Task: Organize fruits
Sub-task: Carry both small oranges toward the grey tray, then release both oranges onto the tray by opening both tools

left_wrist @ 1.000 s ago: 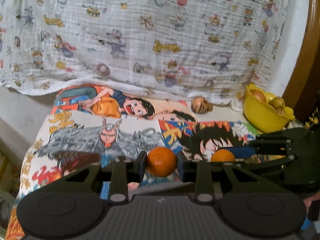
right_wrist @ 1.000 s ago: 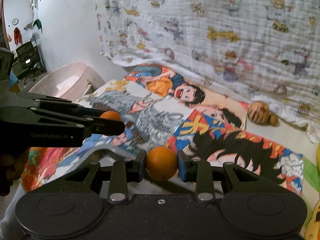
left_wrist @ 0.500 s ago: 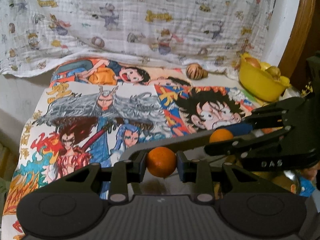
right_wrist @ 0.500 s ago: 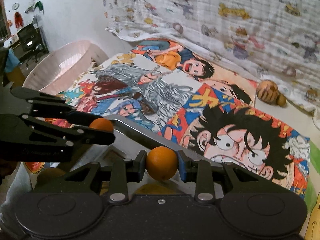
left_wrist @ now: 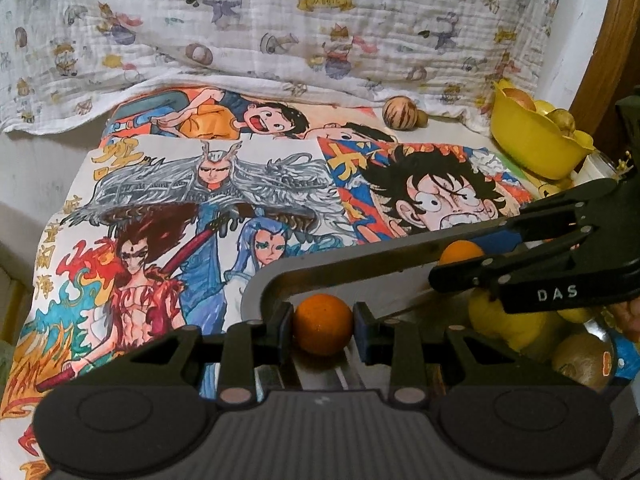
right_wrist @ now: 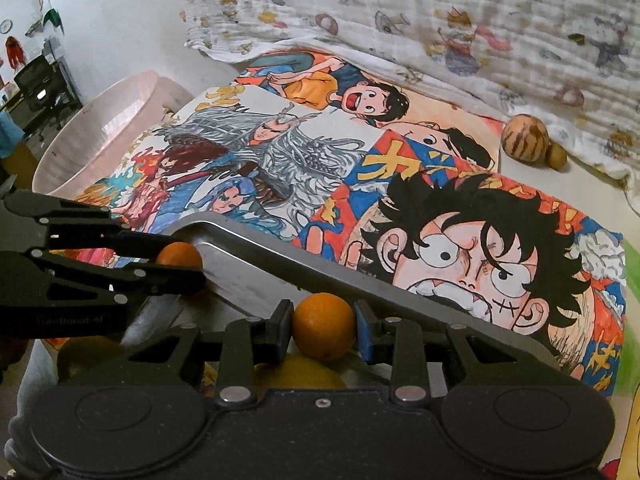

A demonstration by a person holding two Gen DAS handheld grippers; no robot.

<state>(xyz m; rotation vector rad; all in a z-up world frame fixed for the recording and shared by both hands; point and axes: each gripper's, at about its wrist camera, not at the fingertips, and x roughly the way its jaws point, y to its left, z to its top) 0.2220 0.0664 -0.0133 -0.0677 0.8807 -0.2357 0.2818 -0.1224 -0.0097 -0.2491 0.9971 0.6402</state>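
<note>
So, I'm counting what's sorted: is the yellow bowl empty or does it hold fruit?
It holds fruit. The yellow bowl has several rounded fruits showing above its rim in the left wrist view.

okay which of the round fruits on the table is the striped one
The striped fruit at the far edge by the patterned cloth: tan with dark brown streaks. The oranges in the grippers are plain orange.

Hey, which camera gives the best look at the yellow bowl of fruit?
The left wrist view. The yellow bowl stands whole at the far right of the table, with fruit heaped above its rim. The right wrist view shows only a yellow sliver at its lower right edge, too little to tell what it is.
</note>
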